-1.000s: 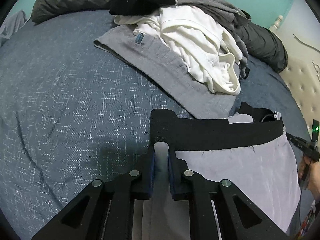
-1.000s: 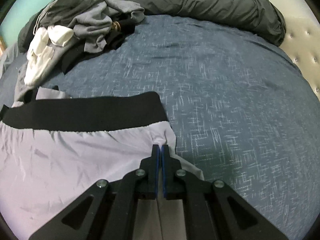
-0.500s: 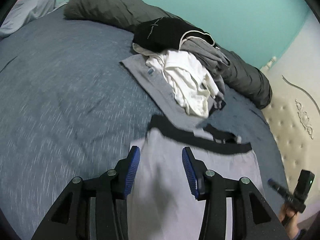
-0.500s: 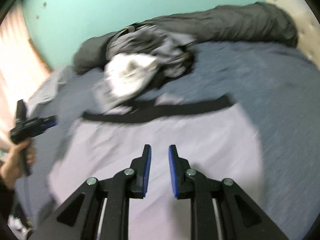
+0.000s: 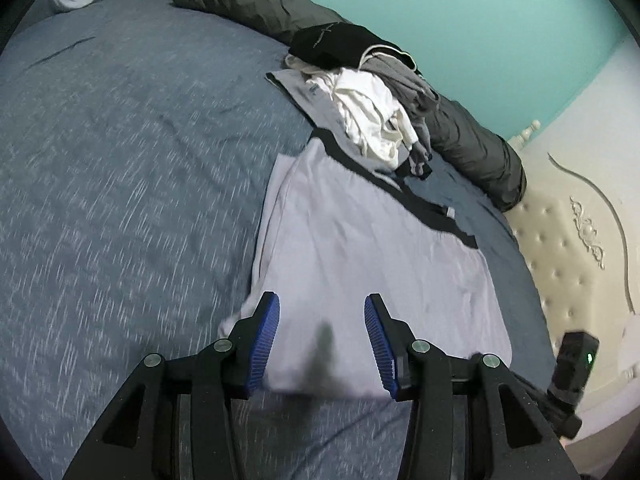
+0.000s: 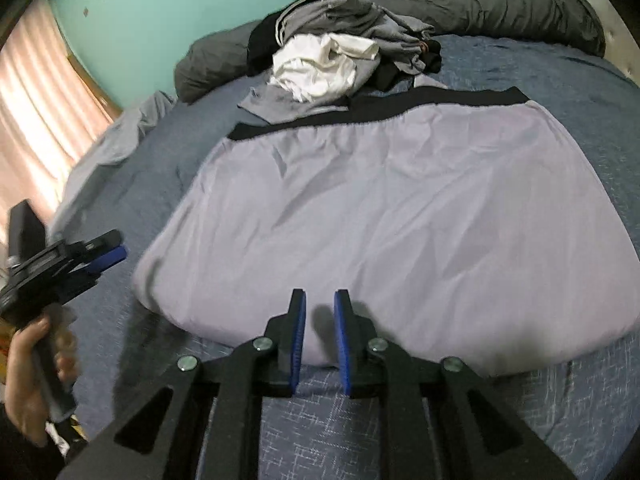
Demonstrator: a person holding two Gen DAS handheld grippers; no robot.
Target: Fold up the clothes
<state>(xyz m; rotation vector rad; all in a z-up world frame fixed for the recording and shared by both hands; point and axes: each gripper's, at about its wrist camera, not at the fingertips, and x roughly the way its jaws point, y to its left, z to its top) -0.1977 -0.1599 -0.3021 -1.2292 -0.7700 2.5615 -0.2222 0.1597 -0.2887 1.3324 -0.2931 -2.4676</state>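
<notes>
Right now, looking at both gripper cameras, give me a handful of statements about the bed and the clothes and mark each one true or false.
1. The lilac shorts lie flat on the blue bedspread. True.
2. The left gripper is clamped on the shorts. False: its jaws stand apart, nothing between the pads.
3. A white garment sits in the unfolded pile. True.
4. The shorts' waistband is red. False: it is black.
5. The right gripper holds a sock. False: nothing is between its closing jaws.
</notes>
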